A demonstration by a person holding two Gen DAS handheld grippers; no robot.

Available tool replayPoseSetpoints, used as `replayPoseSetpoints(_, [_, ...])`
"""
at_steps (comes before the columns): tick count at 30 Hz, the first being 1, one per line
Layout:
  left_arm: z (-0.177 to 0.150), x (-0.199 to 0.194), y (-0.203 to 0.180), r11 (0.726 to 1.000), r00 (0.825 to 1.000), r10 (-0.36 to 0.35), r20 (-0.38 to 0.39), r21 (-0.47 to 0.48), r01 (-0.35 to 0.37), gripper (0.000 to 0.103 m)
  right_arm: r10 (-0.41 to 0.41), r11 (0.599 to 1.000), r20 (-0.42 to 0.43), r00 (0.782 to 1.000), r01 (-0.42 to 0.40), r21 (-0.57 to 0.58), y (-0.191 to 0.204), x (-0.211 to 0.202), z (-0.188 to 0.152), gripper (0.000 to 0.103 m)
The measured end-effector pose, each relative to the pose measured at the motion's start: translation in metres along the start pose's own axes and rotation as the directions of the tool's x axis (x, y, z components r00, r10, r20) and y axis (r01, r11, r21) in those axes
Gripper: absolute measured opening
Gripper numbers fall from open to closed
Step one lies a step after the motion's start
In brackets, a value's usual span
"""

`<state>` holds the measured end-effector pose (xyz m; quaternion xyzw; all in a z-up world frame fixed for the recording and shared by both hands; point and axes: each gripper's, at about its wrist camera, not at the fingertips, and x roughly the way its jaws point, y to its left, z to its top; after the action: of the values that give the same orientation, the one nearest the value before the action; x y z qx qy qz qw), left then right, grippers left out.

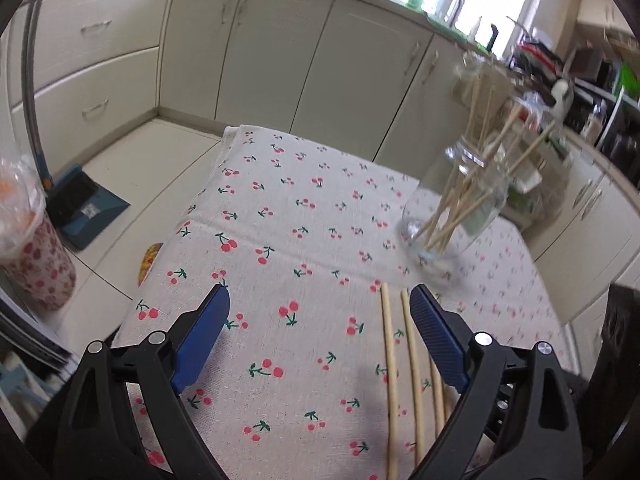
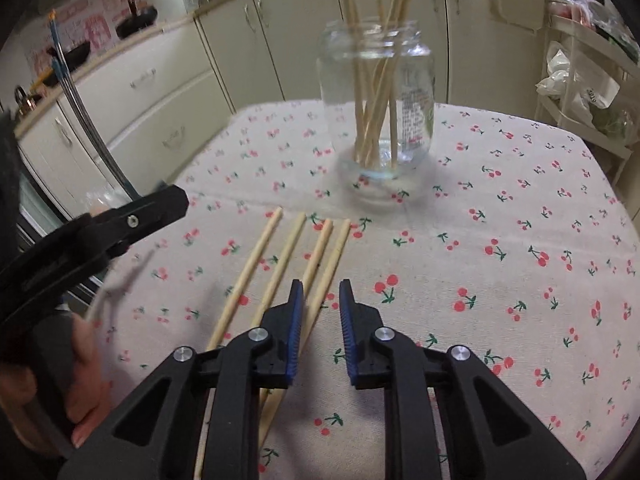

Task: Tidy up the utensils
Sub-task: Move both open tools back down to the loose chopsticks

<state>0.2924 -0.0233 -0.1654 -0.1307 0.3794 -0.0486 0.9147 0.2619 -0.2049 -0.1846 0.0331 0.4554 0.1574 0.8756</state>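
Several loose wooden chopsticks [image 2: 280, 264] lie side by side on the cherry-print tablecloth [image 2: 500, 280]. Behind them stands a clear glass jar [image 2: 376, 112] holding several more chopsticks upright. My right gripper [image 2: 321, 286] hovers over the near ends of the loose ones, its blue pads a narrow gap apart; the rightmost stick runs under the gap and nothing is pinched. My left gripper [image 1: 319, 292] is open wide and empty over the cloth, with two chopsticks [image 1: 400, 360] just inside its right pad and the jar [image 1: 456, 204] ahead to the right. One of its black fingers [image 2: 160, 208] shows at the left.
A person's hand [image 2: 84, 360] holds the left tool. A pink-patterned cup with a lid [image 1: 36, 256] stands at the left and a blue dustpan [image 1: 88, 208] on the floor. Cream cabinets [image 1: 280, 52] ring the table. A white rack with bags [image 2: 580, 92] stands at the right.
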Motion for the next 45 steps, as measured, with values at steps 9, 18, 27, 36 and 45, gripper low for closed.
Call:
replayPoseSetpoints(9, [-0.003,0.021,-0.032,0.978,0.99,0.115,-0.085,0.182,-0.098,0.087,-0.094,0.992,-0.038,0.995,0.091,-0.084,-0.011,-0.006,-0.004,0.011])
replayPoseSetpoints(18, [-0.005,0.032,-0.031,0.967,0.977,0.173,-0.124,0.212,-0.145,0.087,-0.061,0.998,-0.048,0.997,0.062,0.025,-0.043,-0.023,-0.014,0.009])
replayPoseSetpoints(27, [-0.008,0.041,-0.047,0.944,0.964,0.225,-0.14,0.275,-0.18,0.087,-0.015,0.997,-0.042,0.999,0.018,0.072,-0.049,-0.026,-0.015,0.009])
replayPoseSetpoints(36, [-0.014,0.044,-0.061,0.928,0.957,0.249,-0.149,0.319,-0.191,0.087,-0.007,0.995,-0.035,0.999,0.011,0.102,-0.057,-0.034,-0.019,0.012])
replayPoseSetpoints(45, [-0.023,0.044,-0.085,0.92,0.963,0.217,-0.159,0.362,-0.147,0.087,-0.022,0.991,-0.025,0.999,0.025,0.129,-0.068,-0.045,-0.023,0.018])
